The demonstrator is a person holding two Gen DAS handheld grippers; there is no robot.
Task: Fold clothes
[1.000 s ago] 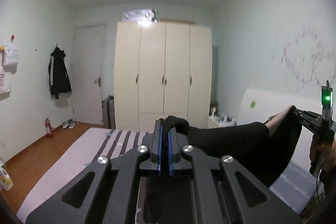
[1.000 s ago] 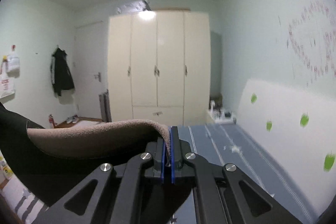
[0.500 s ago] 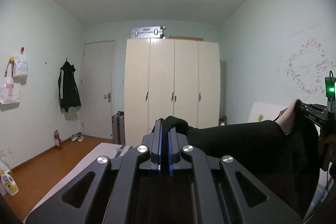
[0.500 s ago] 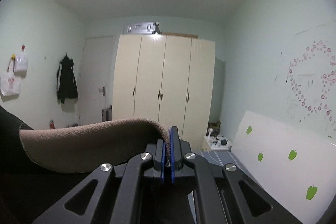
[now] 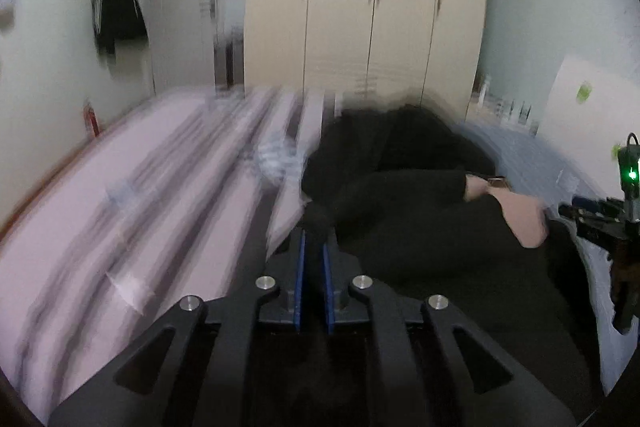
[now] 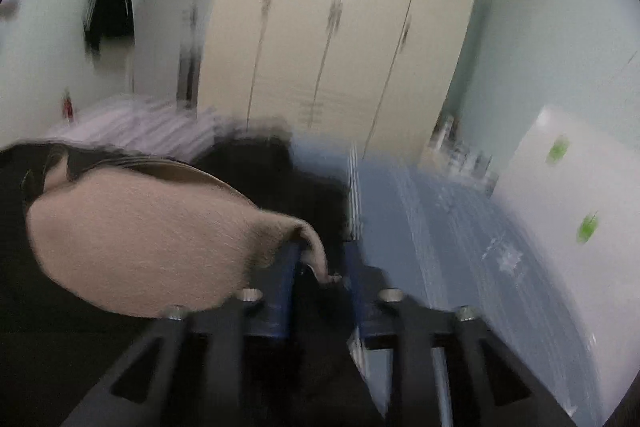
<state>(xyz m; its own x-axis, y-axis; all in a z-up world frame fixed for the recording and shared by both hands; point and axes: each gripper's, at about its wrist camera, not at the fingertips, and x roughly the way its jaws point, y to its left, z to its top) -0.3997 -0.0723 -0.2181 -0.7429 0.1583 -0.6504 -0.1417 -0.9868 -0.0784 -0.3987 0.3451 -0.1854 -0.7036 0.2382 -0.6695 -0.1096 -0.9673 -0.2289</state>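
Observation:
A black garment [image 5: 420, 211] with a beige fleecy lining [image 6: 140, 239] lies spread over the bed, blurred by motion. My left gripper [image 5: 313, 247] is low over the bed, shut on a bunched black edge of it. My right gripper [image 6: 320, 259] stands open; a thin flap of the beige lining hangs loosely between its fingers. In the left wrist view the right gripper [image 5: 592, 223] sits at the far right, at the garment's beige-lined end, with a green light above it.
The bed has a pale striped sheet [image 5: 140, 187] on the left and a blue one [image 6: 440, 247] on the right. A white headboard [image 6: 560, 207] with green stickers borders the right side. A cream wardrobe [image 5: 360, 7] stands beyond; a dark jacket [image 5: 116, 7] hangs on the left wall.
Both grippers swung down from held high to just over the bed, laying the garment onto it. The right gripper's fingers have spread apart; the left's have barely parted.

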